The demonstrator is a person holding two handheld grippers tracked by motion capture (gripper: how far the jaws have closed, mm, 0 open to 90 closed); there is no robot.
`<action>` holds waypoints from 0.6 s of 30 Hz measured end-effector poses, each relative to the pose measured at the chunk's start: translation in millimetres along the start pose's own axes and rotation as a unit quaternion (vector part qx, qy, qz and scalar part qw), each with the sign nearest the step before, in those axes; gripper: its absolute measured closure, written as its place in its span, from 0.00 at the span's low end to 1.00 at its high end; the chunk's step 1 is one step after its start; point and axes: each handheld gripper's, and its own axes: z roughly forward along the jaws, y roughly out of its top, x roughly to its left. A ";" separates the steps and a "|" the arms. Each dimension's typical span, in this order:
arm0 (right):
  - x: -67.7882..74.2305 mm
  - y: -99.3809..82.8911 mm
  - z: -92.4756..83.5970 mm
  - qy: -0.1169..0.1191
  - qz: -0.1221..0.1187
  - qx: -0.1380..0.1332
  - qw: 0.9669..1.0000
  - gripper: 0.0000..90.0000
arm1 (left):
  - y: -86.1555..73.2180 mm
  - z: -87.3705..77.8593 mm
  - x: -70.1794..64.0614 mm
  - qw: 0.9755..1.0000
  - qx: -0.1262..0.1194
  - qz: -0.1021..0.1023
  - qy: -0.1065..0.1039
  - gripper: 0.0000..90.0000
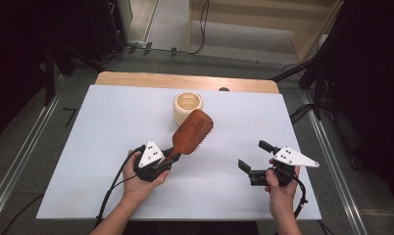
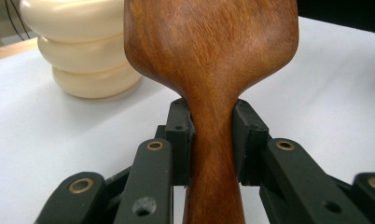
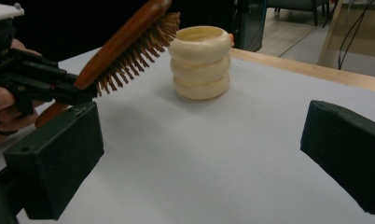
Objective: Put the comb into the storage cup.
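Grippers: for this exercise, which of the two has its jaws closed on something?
The left gripper: its jaws clamp the neck of the wooden hairbrush. The right gripper stands open with nothing between its jaws.

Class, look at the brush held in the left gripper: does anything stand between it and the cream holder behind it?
Nothing visible does. The brush is held above the table, its head beside the holder, with bare white table around.

A lab or studio: a white-topped table among dark stands, floor cables and metal rails.
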 end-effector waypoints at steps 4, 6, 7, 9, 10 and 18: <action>5.6 11.3 8.6 0.003 0.002 -0.002 1.000 0.00 | -1.5 -0.7 0.7 1.000 -0.002 -0.002 0.000 0.80; 8.9 16.8 13.7 0.007 0.002 -0.006 1.000 0.00 | -1.7 -1.7 1.4 1.000 -0.004 -0.003 0.001 0.80; 10.8 19.4 16.4 0.008 0.003 -0.006 1.000 0.00 | -1.8 -2.1 1.6 1.000 -0.007 -0.003 0.002 0.80; 12.8 21.8 19.3 0.010 0.005 -0.006 1.000 0.00 | -1.8 -2.7 1.9 1.000 -0.009 -0.004 0.003 0.80; 16.1 26.3 25.6 0.015 0.007 -0.007 1.000 0.00 | -1.6 -4.2 2.9 1.000 -0.011 -0.004 0.004 0.80; 30.6 44.7 47.8 0.039 0.020 -0.008 0.999 0.00 | -3.4 -8.5 5.5 1.000 -0.024 -0.015 0.010 0.80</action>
